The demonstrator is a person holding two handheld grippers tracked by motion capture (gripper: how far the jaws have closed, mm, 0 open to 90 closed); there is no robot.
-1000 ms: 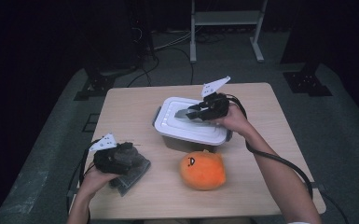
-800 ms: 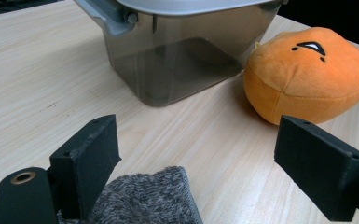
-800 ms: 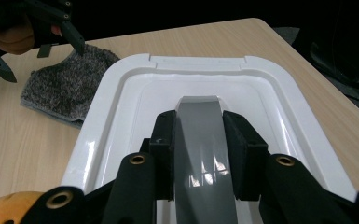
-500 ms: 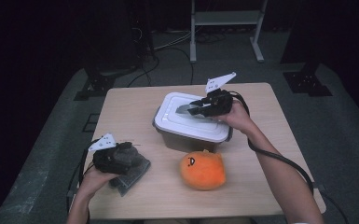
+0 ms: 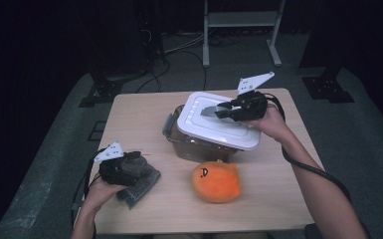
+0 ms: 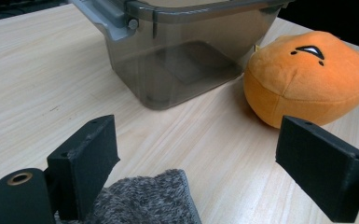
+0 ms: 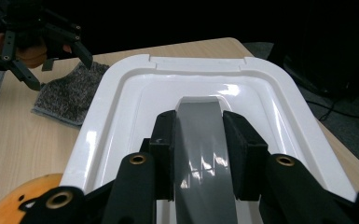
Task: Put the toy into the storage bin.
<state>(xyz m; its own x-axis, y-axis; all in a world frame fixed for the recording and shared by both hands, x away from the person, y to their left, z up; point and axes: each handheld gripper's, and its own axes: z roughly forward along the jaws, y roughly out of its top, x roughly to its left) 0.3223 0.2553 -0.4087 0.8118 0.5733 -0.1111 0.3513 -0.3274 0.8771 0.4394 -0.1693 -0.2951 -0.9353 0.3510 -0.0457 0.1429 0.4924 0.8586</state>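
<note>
The white lid (image 5: 218,126) hangs tilted just above the grey see-through box (image 5: 195,144), near the far edge of the tabletop (image 5: 139,112) and a little right of its middle. Its left end sits higher than the box rim, and it overhangs the box toward the right. The right gripper (image 5: 220,110) clamps the lid's grey handle (image 7: 200,140): in the right gripper view both black jaws press on the handle's two sides, narrowly set. In the left gripper view the box stands open at the top, its grey latch (image 6: 116,18) hanging at one end.

Just in front of the box, toward the near edge, lies an orange plush toy (image 5: 215,180) with a small face on it, close to the box wall.

At the near left corner a grey knitted cloth (image 5: 142,186) lies flat on the tabletop. The left gripper (image 6: 196,158) rests over it with its jaws spread wide, gripping nothing; the cloth's edge lies between them.
</note>
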